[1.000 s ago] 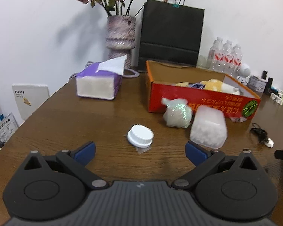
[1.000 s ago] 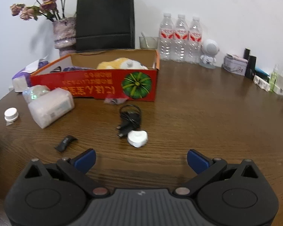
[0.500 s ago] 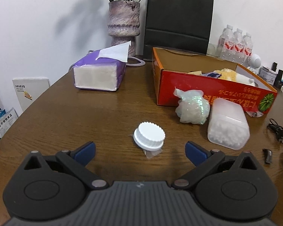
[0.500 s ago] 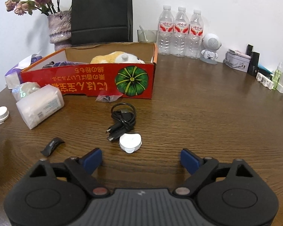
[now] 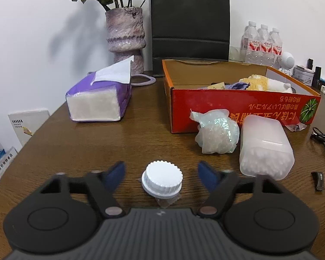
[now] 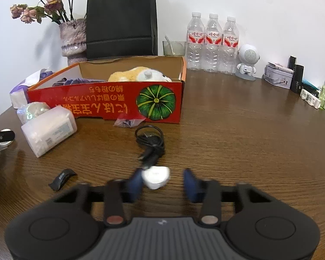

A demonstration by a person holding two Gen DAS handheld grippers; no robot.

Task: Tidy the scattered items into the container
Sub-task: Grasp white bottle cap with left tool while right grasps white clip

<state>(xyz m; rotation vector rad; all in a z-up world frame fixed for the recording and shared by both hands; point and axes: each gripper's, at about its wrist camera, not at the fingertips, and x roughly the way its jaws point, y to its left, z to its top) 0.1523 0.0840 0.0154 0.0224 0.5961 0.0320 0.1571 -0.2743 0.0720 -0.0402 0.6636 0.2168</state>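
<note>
While both grippers close: left gripper point(image 5: 161, 172) brackets white cap point(image 5: 161, 178), untouched; right gripper point(image 6: 161, 183), blurred, seemingly brushes white charger point(image 6: 155, 176); box point(image 6: 106, 106) at twelve o'clock.

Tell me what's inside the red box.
In the red box lie a yellow-and-white plush toy and some purple fabric. The near wall hides the floor and anything lying lower.

You have a glossy, wood-grained table point(image 5: 80, 151), a ribbed white plastic cap point(image 5: 161, 179) low in the left view, a printed cardboard box point(image 6: 110, 106), and a frosted plastic tub point(image 5: 265, 147) at right.
</note>
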